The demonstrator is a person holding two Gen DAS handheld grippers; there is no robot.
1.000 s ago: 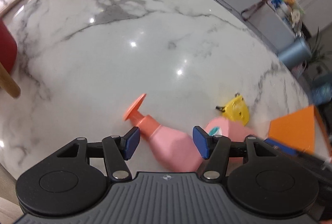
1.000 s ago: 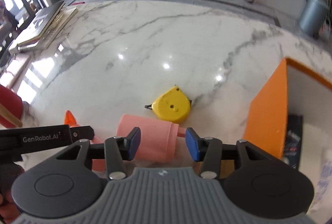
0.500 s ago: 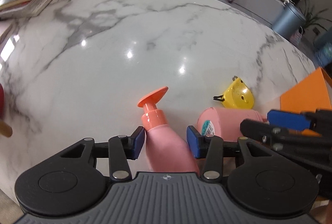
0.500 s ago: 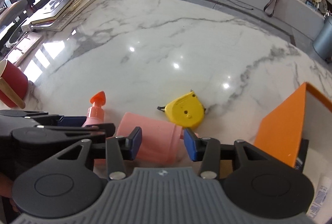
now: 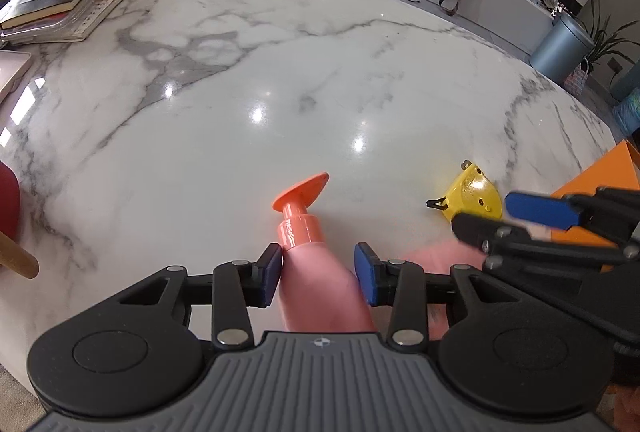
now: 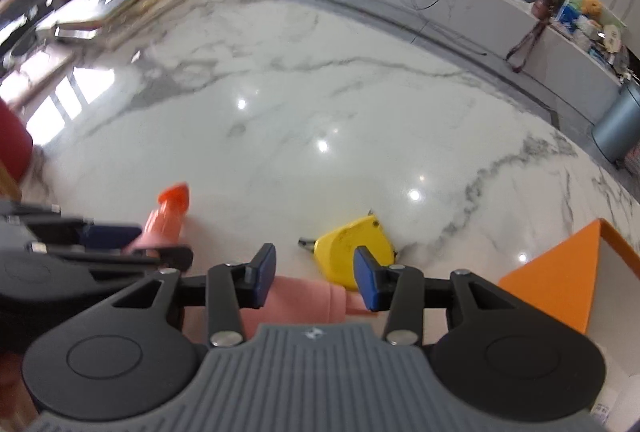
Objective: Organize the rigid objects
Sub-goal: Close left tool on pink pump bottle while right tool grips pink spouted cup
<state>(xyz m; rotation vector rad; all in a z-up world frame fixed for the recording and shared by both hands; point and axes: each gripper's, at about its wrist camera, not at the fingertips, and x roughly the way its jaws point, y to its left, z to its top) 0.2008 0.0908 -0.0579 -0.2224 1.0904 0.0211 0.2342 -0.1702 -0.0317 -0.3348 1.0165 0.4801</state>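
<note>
Lying flat on the white marble table (image 5: 280,80), near edge, are the task's things, with the orange box (image 6: 560,280) at the right, its open side facing right. Largest loose item is the pink pump bottle (image 5: 320,292): long axis runs near-to-far, orange pump head (image 5: 301,190) pointing far, body toward the camera. It sits straight between the fingers of the left gripper (image 5: 318,274), so the axis lines up with the gripper's reach, grip across the shoulder just below the neck. Left fingers are closing; left pad (image 5: 269,274) touches the bottle's side, right pad looks pressed on it too, so read as gripping the bottle, likely about to lift. Next, the pink cylinder (image 6: 296,302) lies on its side, long axis left-to-right, just right of the bottle and nearer than the yellow tape measure (image 6: 354,252). The right gripper (image 6: 316,278) is over it, fingers closing with the cylinder between them; left pad (image 6: 262,274) meets its end, right pad seems clear of its narrow stub, contact not certain. Each hand is nearest its own item; the right is nearer the box. Tape measure is untouched, just far of the cylinder.
</note>
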